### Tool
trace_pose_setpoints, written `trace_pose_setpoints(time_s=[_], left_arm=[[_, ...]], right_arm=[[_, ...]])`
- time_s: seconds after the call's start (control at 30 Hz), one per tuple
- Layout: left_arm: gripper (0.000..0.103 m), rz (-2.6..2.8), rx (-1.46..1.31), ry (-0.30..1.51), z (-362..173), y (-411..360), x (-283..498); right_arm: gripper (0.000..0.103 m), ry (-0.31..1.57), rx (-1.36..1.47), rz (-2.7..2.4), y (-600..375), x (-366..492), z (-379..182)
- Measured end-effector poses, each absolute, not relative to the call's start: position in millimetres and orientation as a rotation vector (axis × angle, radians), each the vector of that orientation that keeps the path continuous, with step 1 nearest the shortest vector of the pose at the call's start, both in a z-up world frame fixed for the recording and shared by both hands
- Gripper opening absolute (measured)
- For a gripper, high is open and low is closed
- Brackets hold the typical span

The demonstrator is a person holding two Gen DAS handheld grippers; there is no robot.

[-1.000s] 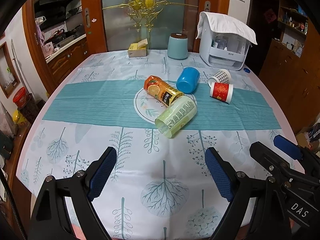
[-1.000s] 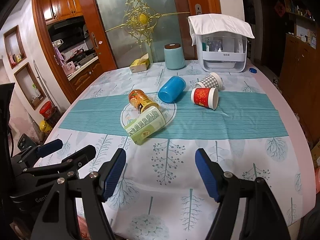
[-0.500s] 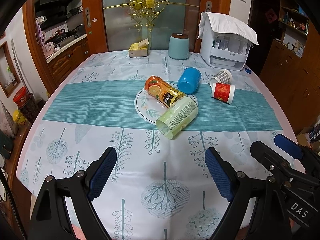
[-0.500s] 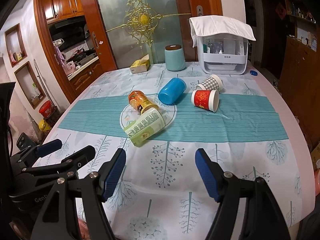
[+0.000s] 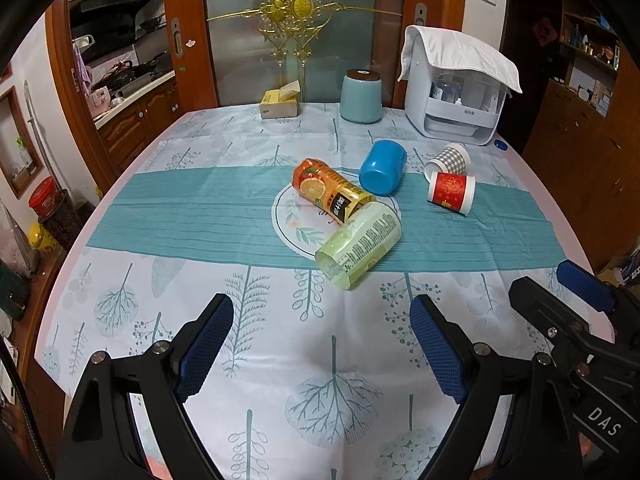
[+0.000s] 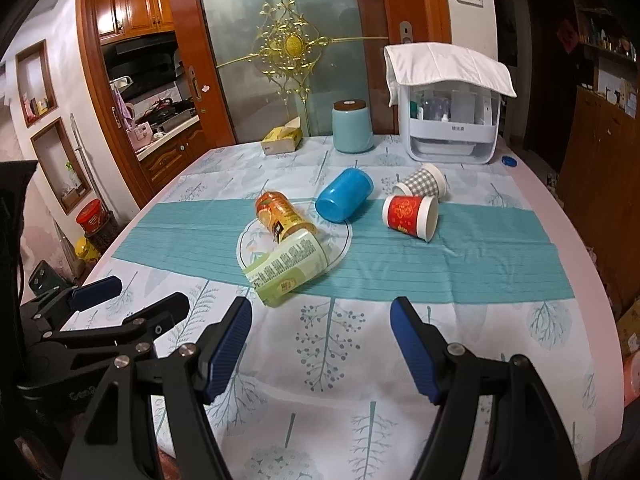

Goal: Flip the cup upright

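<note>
Currently both sets of jaws stand wide apart, holding nothing: left gripper [image 5: 322, 344] and right gripper [image 6: 320, 346] hover over the near edge of the bench [image 5: 536, 184], well short of the cups. All five cups lie on their sides mid-bench. Green cup [image 5: 359, 245] is nearest, touching the orange cup [image 5: 332, 196] on the round mat [image 5: 298, 228]. Blue cup [image 5: 382, 172] sits just behind. Red cup [image 5: 452, 193] and checked cup [image 5: 448, 160] lie to the right, side by side.
</note>
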State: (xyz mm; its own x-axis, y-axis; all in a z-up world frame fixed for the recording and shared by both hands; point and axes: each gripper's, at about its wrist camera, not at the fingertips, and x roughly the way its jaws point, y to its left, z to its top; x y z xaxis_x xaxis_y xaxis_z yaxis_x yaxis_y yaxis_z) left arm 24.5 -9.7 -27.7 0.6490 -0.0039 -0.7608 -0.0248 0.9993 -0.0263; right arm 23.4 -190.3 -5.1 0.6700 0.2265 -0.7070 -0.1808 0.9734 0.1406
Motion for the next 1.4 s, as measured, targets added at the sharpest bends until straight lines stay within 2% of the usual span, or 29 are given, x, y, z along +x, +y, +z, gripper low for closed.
trace_pose_setpoints(time_s=[0.6, 0.8, 1.07, 1.4], left_arm=[[0.089, 0.047, -0.013, 0.858, -30.6, -4.2, 56.7], [0.089, 0.057, 0.002, 0.87, -38.9, 1.6, 70.7], [0.089, -0.019, 0.02, 0.969, -67.1, 10.5, 97.8], [0.089, -0.095, -0.172, 1.08, -112.8, 21.5, 111.6]], right_arm=[[0.072, 0.747, -0.007, 0.288, -182.6, 46.1, -5.1], [0.072, 0.778, 0.003, 0.307, -185.0, 59.1, -14.6], [0.072, 0.851, 0.062, 0.313, -187.0, 77.6, -36.3], [0.072, 0.911, 0.107, 0.311, -186.0, 93.5, -62.6]])
